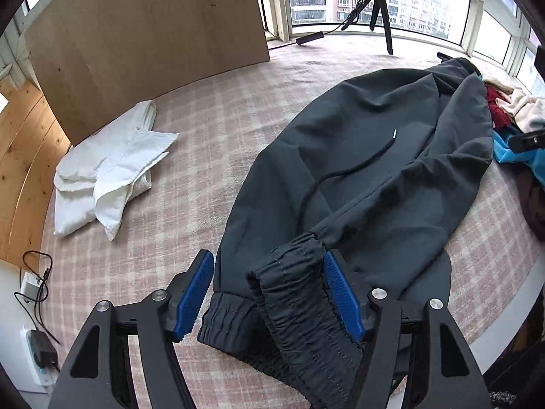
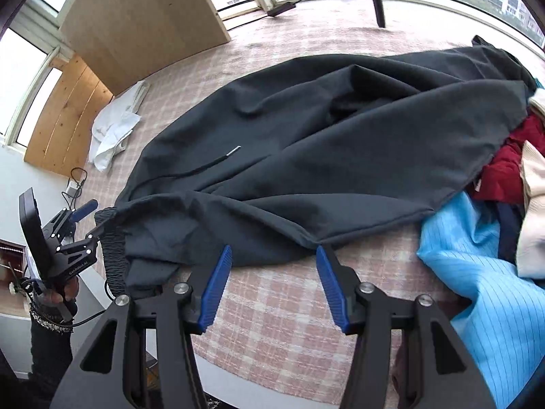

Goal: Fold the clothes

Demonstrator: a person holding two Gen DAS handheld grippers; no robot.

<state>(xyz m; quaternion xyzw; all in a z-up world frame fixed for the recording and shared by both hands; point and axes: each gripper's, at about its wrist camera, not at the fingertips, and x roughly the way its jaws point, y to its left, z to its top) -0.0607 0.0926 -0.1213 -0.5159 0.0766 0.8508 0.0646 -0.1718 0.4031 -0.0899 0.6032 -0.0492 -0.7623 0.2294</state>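
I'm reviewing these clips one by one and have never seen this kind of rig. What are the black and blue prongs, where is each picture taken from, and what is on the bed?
There is no robot: a person holds a pair of hand-held tongs in each hand, each with a fisheye camera looking along its blue pads. The left view shows the left tongs open around the elastic waistband of the dark trousers. The right view shows the right tongs open and empty, at the trousers' near edge. A white garment lies folded on the pink checked cover, and a heap of clothes waits on the right.
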